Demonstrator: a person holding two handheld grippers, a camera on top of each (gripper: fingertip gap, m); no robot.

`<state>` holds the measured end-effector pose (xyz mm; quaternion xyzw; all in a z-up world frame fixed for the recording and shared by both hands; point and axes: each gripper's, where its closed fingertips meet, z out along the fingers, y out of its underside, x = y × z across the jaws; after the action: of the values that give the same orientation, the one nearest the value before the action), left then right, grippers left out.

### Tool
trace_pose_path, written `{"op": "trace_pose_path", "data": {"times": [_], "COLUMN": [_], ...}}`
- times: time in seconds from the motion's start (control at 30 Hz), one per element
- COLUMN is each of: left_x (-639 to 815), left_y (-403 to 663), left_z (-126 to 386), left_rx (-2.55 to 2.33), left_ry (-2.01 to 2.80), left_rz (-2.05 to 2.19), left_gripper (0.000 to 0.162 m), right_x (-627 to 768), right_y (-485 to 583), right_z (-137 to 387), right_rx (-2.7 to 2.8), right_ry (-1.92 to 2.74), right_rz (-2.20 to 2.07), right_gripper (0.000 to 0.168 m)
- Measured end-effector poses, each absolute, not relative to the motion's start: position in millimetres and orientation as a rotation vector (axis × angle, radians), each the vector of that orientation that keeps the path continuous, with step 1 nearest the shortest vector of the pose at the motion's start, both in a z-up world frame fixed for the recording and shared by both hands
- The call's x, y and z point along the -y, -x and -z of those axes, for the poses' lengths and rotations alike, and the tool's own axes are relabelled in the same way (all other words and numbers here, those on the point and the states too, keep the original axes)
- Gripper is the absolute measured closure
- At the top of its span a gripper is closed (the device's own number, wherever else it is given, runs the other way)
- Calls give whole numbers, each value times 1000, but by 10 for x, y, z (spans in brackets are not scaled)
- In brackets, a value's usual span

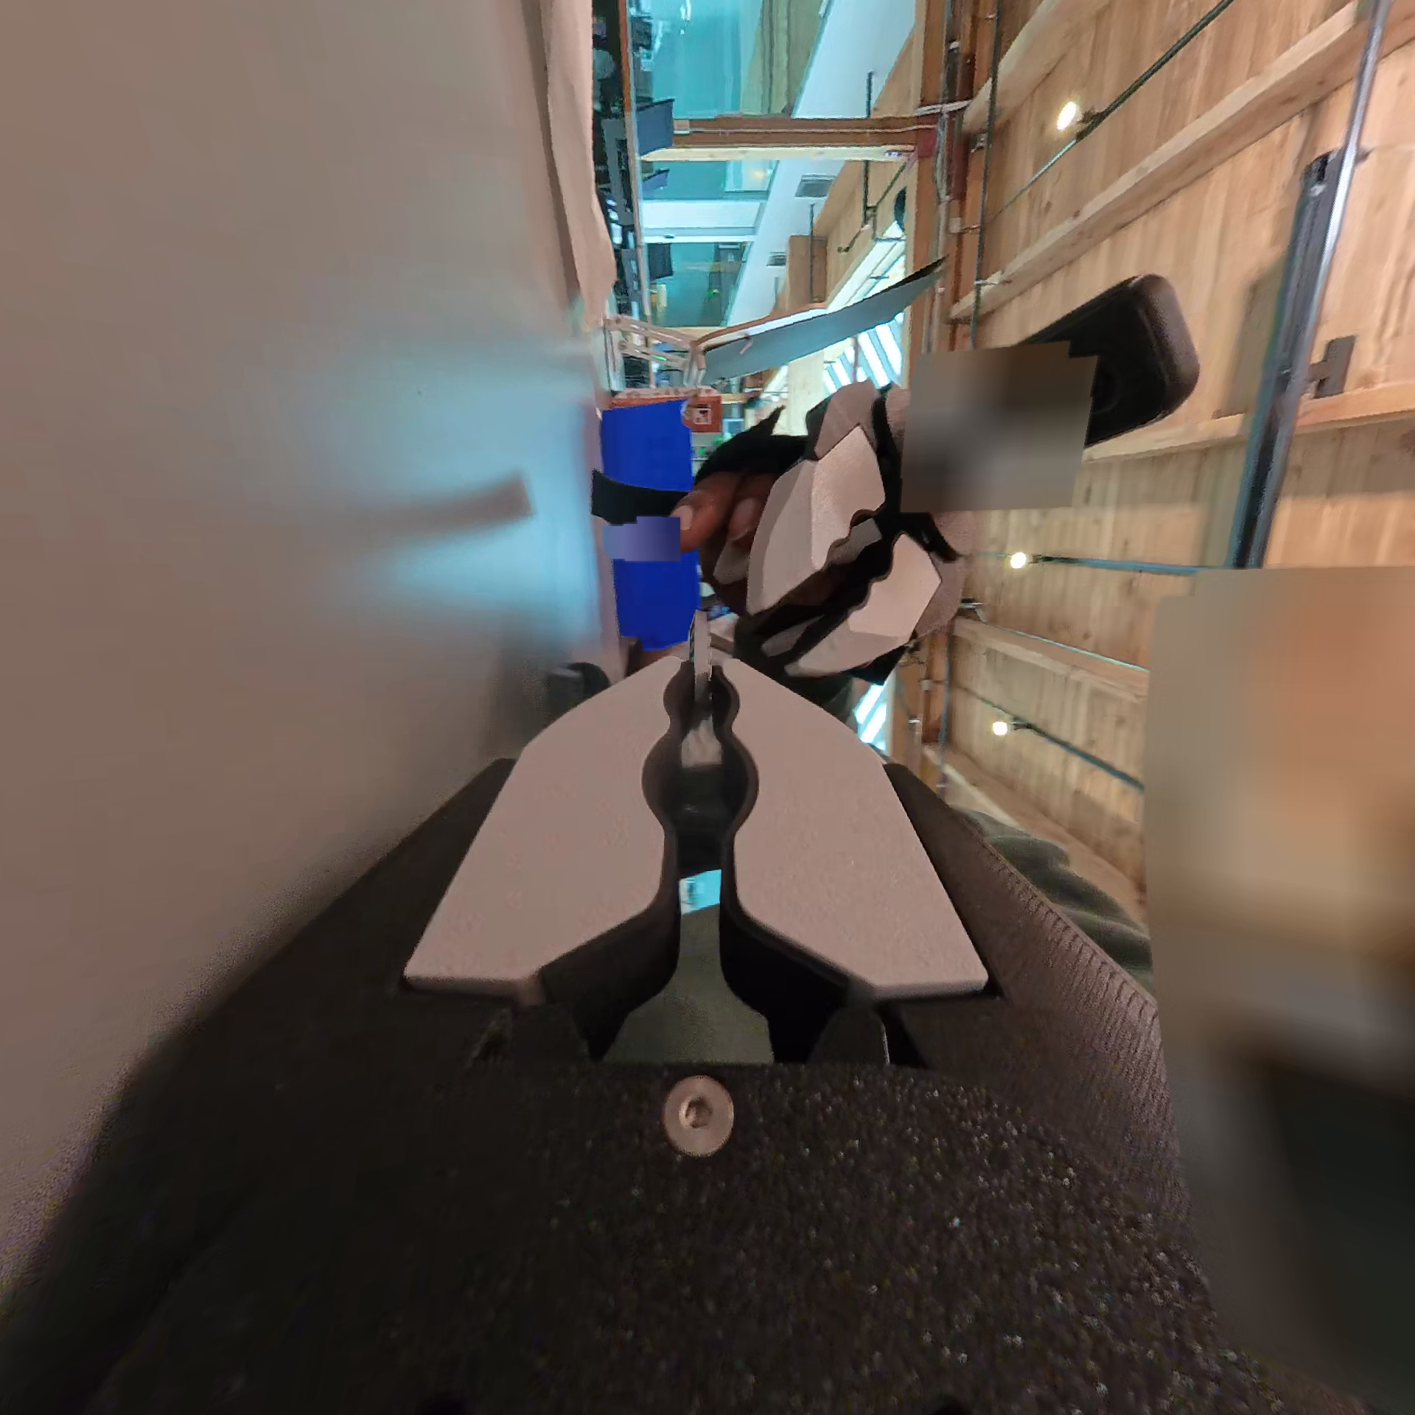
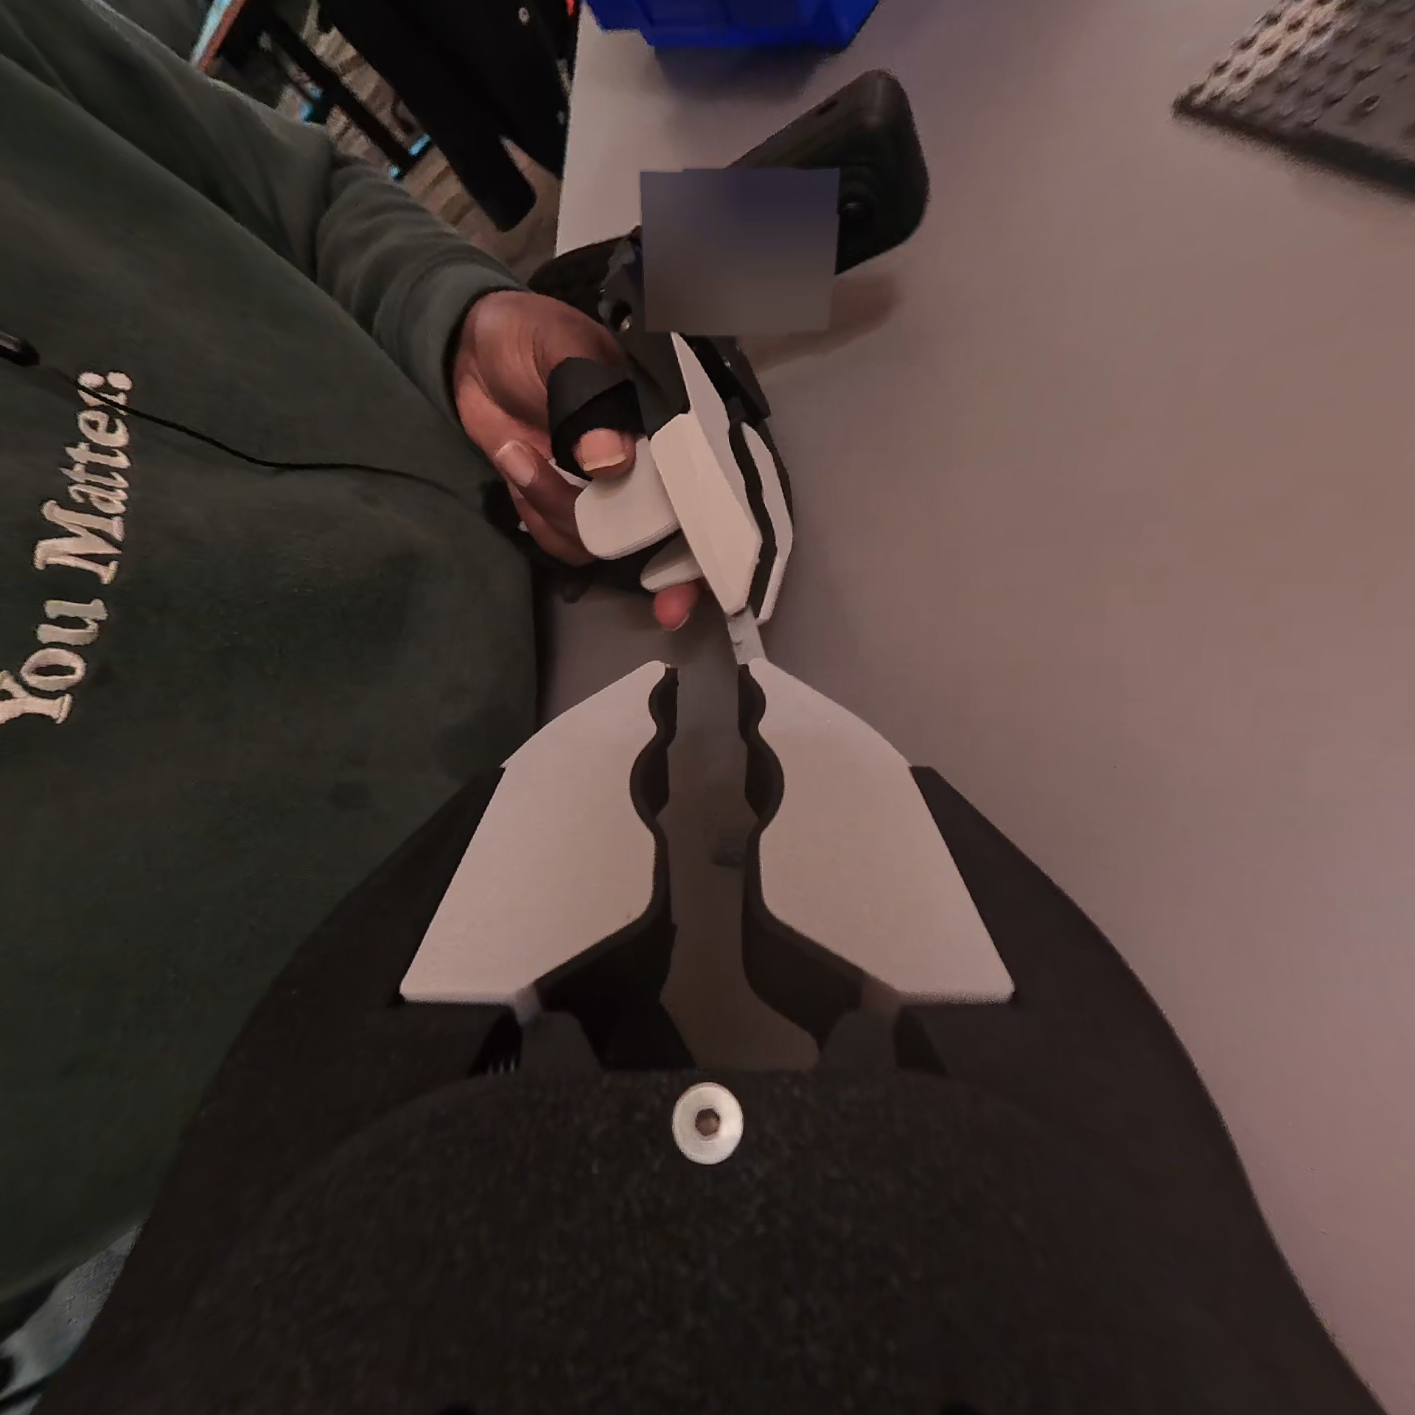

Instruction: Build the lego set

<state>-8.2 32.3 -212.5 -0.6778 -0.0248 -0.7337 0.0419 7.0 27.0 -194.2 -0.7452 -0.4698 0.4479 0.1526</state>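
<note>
1. Closest to the lens in the left wrist view, the left gripper [image 1: 700, 693] has its two pale fingers pressed nearly together on a thin light-grey lego piece [image 1: 699, 735] that runs along the narrow slot between them and pokes out past the tips.
2. From the right wrist view, the same left gripper [image 2: 746, 605] sits farther off, turned sideways, with the thin grey lego piece [image 2: 744, 639] sticking out of its tips toward the camera.
3. Nearest in that view, the right gripper [image 2: 708, 674] has its fingers spread, with bare tabletop visible in the gap; the far end of the grey piece reaches the tip of one finger [image 2: 754, 678], but I cannot tell whether they touch.
4. Seen from the left wrist view, the right gripper [image 1: 857, 551] hangs beyond the left one's tips, with a slim gap between its pale fingers.
5. Holding the left gripper is a hand [image 2: 536, 406] with a black strap over one finger, coming from a dark green sleeve [image 2: 367, 230].
6. Below both tools lies a pale grey table [image 2: 1072, 612].
7. On the table's far right corner rests a dark grey studded baseplate [image 2: 1317, 92], well apart from the grippers.
8. At the table's far edge stands a blue bin [image 2: 727, 19], which also shows in the left wrist view [image 1: 651, 536].
</note>
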Motion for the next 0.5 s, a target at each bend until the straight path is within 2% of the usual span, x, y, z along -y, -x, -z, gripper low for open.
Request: {"op": "trace_pose_path", "data": {"times": [0.17, 0.37, 0.4, 0.43, 0.5], "left_x": [-348, -259, -256, -249, -229], "left_y": [126, 19, 9, 5, 12], "left_z": [2160, 2109, 2099, 2094, 2081], "left_rx": [4, -63, -71, -84, -141], "left_ry": [2096, 2101, 2100, 2101, 2090], "left_rz": [2193, 2252, 2249, 2246, 2221], "left_gripper": [158, 158, 158, 158, 158], "right_x": [-336, -268, -251, -238, -213], "right_y": [-223, -92, -59, -42, -40], "right_z": [2022, 2236, 2236, 2230, 2222], "right_rx": [1443, 1629, 1643, 1655, 1671], "right_ry": [1975, 1763, 1733, 1711, 1701], "right_rz": [-889, -527, -516, -508, -524], "right_gripper": [153, 141, 145, 157, 160]}}
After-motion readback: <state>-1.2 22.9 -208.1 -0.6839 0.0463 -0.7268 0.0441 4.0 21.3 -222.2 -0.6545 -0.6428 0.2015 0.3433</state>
